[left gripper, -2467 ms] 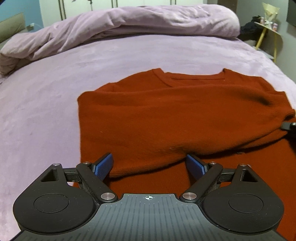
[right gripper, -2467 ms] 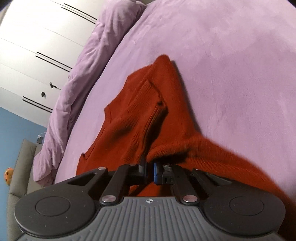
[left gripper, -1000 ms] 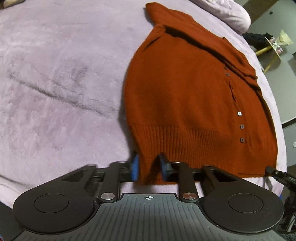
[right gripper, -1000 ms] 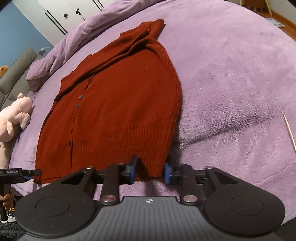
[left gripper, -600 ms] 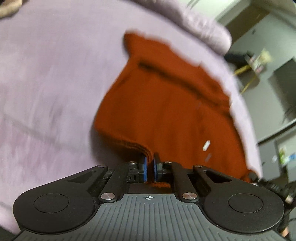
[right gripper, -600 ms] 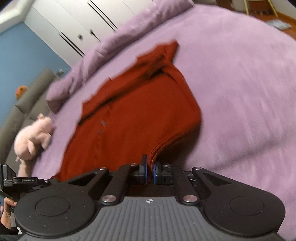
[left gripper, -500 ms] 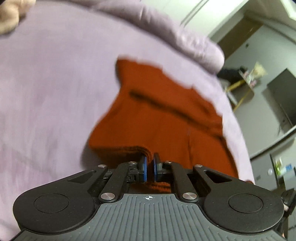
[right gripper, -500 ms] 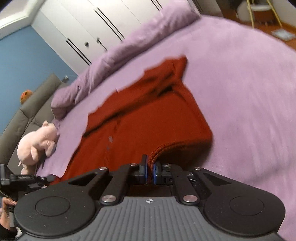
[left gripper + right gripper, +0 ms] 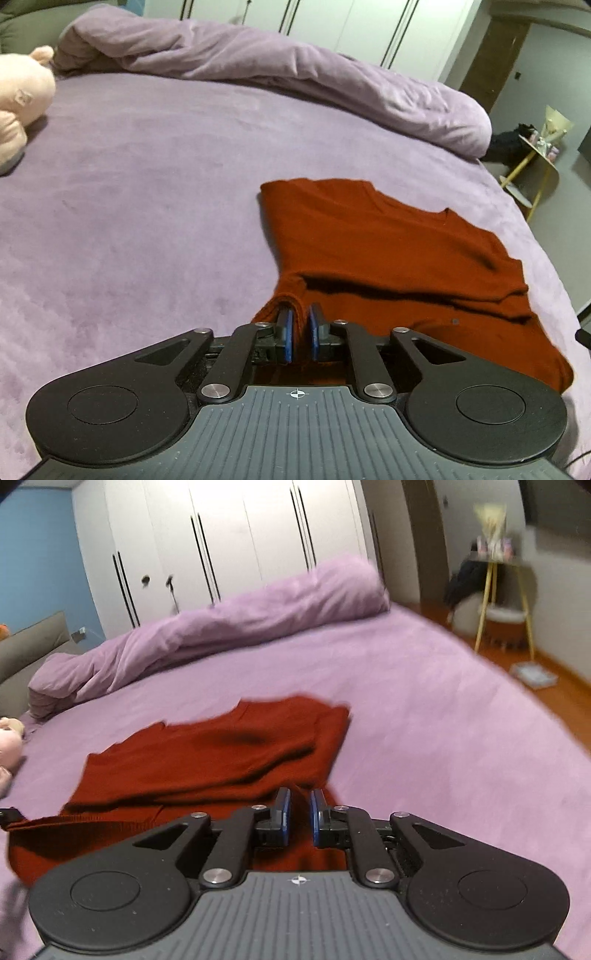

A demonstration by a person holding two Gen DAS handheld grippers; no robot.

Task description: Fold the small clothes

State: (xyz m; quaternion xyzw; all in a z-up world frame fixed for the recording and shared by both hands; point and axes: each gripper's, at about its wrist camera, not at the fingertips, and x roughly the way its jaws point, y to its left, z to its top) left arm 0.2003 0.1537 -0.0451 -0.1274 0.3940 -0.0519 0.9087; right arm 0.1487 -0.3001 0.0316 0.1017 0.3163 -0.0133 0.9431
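Two grippers carry the step in hand: I am bringing the hem of the red cardigan (image 9: 388, 243) up over its body to make the crosswise fold. The cardigan lies on the purple bedspread (image 9: 147, 184), toward the near edge of the bed, well apart from the rolled duvet (image 9: 258, 70) at the far side. To do this fold well, I judge that both hem corners should travel level with one another and land square on the shoulders, so the folded edge runs straight; letting go too early would leave a slack, skewed hem.

Left gripper (image 9: 299, 338): its jaws are narrow and parting, with the left hem corner bunched between the blue pads, which appear to press it yet. Right gripper (image 9: 300, 818): its jaws are also parting, a visible gap showing either side of the thin ridge of knit that stands between them, so I read that corner as released.

Garment: rust-red knit, lower half doubled loosely over the upper, a dark shadowed pocket under the fold, neckline notch visible at the far edge, one small button (image 9: 455, 321) near the hem.
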